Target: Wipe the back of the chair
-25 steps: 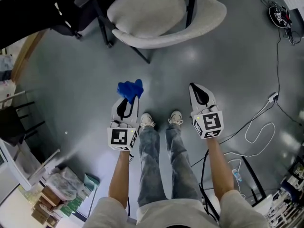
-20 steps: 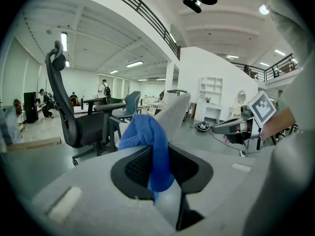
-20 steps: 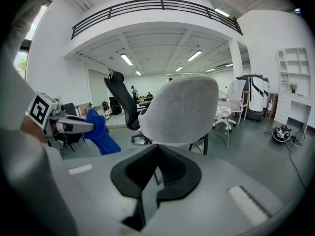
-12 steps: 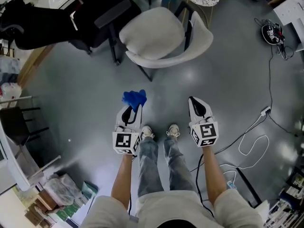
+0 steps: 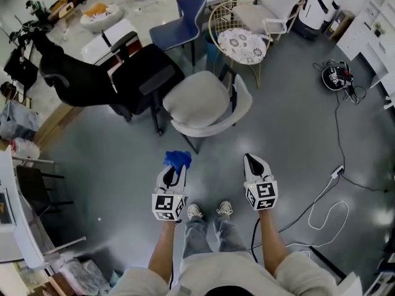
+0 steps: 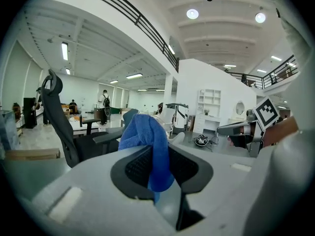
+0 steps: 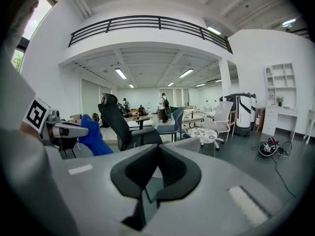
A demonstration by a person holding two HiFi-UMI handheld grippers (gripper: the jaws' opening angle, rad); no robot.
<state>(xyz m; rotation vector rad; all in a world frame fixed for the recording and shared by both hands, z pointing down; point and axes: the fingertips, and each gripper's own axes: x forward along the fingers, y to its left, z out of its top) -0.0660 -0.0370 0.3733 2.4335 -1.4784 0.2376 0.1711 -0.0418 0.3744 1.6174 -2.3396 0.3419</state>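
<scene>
Facing the chair (image 5: 199, 101), we see its back toward us across floor (image 5: 117, 165). Our left gripper (image 5: 174, 170) clamps a cloth (image 5: 177, 159); our right gripper (image 5: 252, 161) is closed, empty. An office chair (image 5: 143, 78) stands just beside it, a table (image 5: 242, 45) beyond.

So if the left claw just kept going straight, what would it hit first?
Probably the grey chair, its curved back; the left claw, shut on the blue cloth, points roughly there, depth unclear.
</scene>
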